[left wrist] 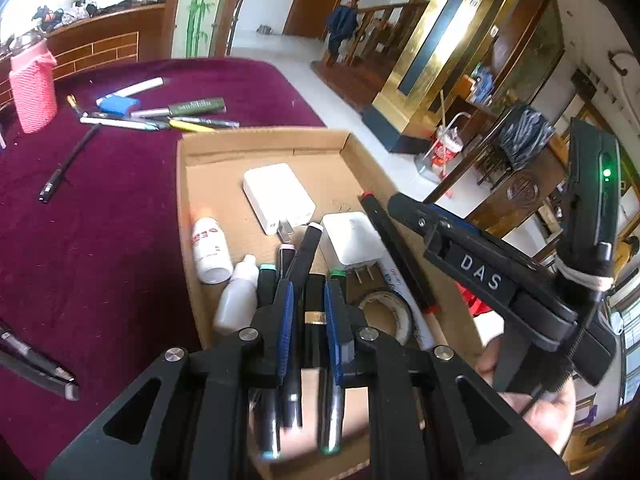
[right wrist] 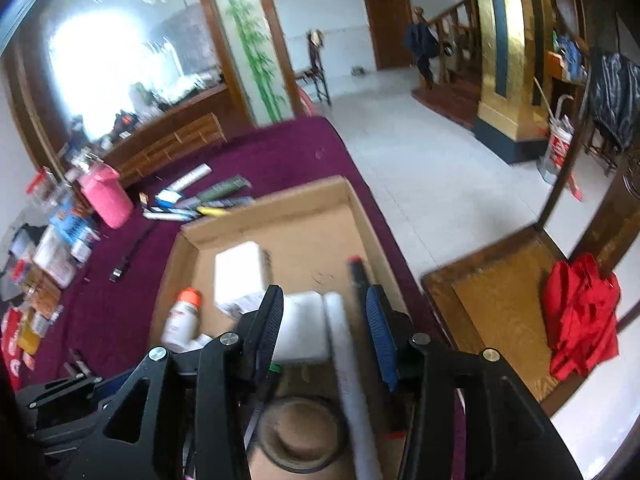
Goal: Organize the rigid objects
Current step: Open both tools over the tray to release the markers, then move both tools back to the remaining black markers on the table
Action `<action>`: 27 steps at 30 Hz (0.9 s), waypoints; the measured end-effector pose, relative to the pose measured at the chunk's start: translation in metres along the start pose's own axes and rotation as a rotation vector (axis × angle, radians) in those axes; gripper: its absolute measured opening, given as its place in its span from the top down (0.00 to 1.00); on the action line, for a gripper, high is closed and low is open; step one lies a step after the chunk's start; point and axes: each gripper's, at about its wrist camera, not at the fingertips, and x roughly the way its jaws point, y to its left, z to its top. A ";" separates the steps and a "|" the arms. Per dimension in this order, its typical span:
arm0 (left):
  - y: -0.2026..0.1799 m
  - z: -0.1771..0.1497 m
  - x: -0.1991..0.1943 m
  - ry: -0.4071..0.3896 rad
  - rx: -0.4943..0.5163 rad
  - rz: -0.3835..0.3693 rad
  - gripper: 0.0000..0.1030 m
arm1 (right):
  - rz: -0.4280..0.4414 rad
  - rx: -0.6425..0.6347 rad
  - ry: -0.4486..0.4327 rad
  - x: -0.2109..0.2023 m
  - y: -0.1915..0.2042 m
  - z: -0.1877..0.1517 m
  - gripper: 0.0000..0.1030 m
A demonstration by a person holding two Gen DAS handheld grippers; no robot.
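Maroon cloth covers the worktop (left wrist: 120, 240), and a shallow cardboard tray (left wrist: 192, 208) sits at its edge beside the tiled floor. Loose pens (left wrist: 160, 114) lie in a heap on the cloth beyond the tray, near a pink holder (left wrist: 32, 92); one black pen (left wrist: 68, 164) lies apart from them. Inside the tray are two white chargers (left wrist: 276, 196), a white bottle (left wrist: 210, 252) with red print, a smaller bottle (left wrist: 238, 296), a row of markers (left wrist: 308, 264), a tape roll (left wrist: 388, 312) and a long black stick (left wrist: 396, 256) along the right wall. The left tongs (left wrist: 306, 316) stand close together above the markers; whether they pinch anything cannot be told. The right tongs (right wrist: 324, 328) stand apart over a white tube (right wrist: 348, 356) that lies between them in the tray, not gripped.
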 end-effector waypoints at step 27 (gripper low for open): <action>0.239 -0.076 -0.142 -0.336 -0.354 0.469 0.71 | 0.508 -0.474 -0.011 -0.012 0.202 -0.076 0.04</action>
